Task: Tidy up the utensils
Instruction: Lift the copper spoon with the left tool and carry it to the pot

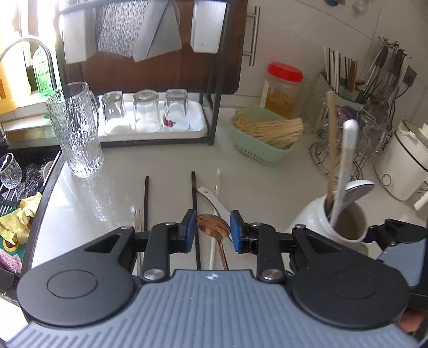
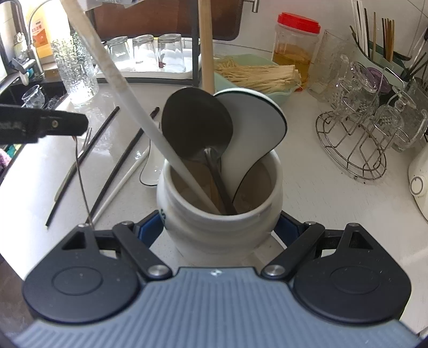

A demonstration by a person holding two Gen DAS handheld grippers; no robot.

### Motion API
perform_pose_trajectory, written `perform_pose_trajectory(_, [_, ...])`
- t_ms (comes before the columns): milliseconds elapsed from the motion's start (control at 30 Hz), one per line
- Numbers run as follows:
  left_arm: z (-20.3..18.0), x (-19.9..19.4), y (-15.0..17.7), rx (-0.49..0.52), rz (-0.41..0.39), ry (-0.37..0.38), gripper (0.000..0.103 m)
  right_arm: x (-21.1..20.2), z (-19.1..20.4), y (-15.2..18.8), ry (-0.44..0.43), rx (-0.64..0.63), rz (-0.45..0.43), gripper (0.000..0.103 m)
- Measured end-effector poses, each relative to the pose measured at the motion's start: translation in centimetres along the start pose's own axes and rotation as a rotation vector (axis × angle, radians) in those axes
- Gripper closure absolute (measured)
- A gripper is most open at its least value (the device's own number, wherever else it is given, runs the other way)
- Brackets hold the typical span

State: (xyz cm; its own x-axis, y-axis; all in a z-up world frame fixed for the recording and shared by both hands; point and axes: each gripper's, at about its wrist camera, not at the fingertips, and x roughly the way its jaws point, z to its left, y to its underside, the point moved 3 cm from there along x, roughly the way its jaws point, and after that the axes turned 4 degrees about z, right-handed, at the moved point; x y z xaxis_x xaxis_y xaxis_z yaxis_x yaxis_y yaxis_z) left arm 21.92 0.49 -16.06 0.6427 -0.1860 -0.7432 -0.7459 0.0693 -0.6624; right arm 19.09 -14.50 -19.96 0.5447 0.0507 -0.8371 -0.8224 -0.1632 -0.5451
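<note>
Countertop: chopsticks beside white crock.

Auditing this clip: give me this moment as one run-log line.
left tongs: shut on wooden spoon | right tongs: shut on white crock | on counter: black chopsticks, white spoon

Daylight floods in from your upper left, blowing out the window behind the tap. The countertop gleams with soft glare, shadows stay faint. Both views bow hard at the edges; the white handle smears with blur.
</note>
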Motion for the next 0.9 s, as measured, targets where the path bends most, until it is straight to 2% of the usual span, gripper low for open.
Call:
perform_pose_trajectory(500, [-1.2, -3.4, -0.8, 0.004, -0.026, 0.033, 0.072, 0.1, 0.1, 0.0, -0.014, -0.009, -0.026, 0.013])
perform_pose_trajectory(900, [-1.4, -9.4, -4.4, 0.019, -0.088, 0.077, 0.072, 0.1, 0.3, -0.1, -0.005, 0.0, -0.031, 0.013])
